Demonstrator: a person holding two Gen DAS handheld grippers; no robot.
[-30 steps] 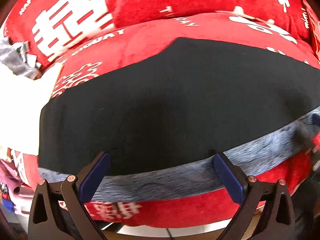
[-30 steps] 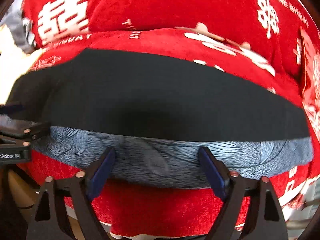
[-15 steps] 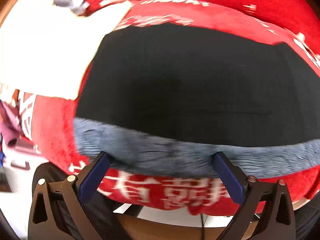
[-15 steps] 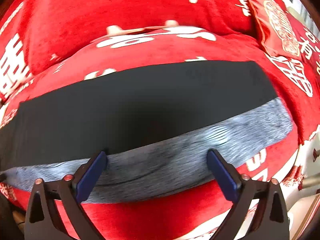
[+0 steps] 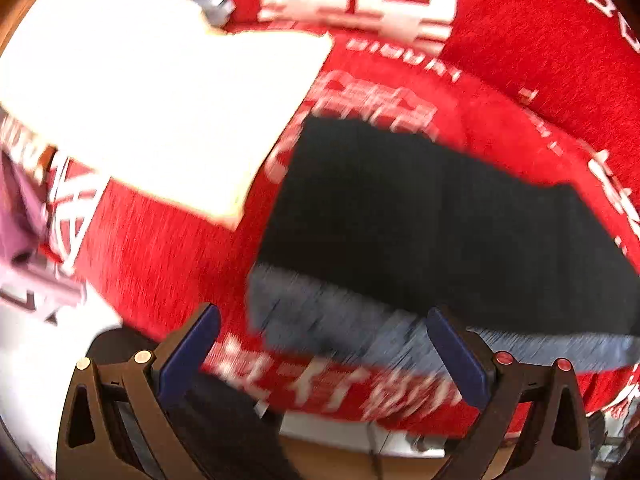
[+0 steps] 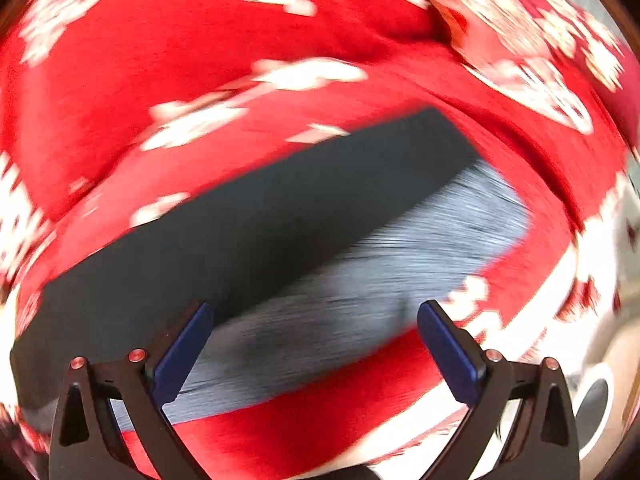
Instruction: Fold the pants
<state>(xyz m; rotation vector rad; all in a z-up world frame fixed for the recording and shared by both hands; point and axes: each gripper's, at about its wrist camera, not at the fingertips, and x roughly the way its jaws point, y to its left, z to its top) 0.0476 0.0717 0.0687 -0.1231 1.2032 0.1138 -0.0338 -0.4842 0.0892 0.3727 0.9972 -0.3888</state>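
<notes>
Lying flat on a red plush cover with white characters (image 5: 168, 248), the black folded pants with a grey patterned band (image 5: 440, 216) fill the centre-right of the left view. Left gripper (image 5: 320, 356): fingers released, grasping nothing, grey band at 12 o'clock. Right gripper (image 6: 316, 348): fingers likewise spread and empty above the band. White cloth (image 5: 160, 96) at 10 o'clock, apart from the pants. Both views blurred.

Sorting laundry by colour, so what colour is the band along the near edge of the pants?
Heathered blue-grey band, against black pants; clearest in the right wrist view.
</notes>
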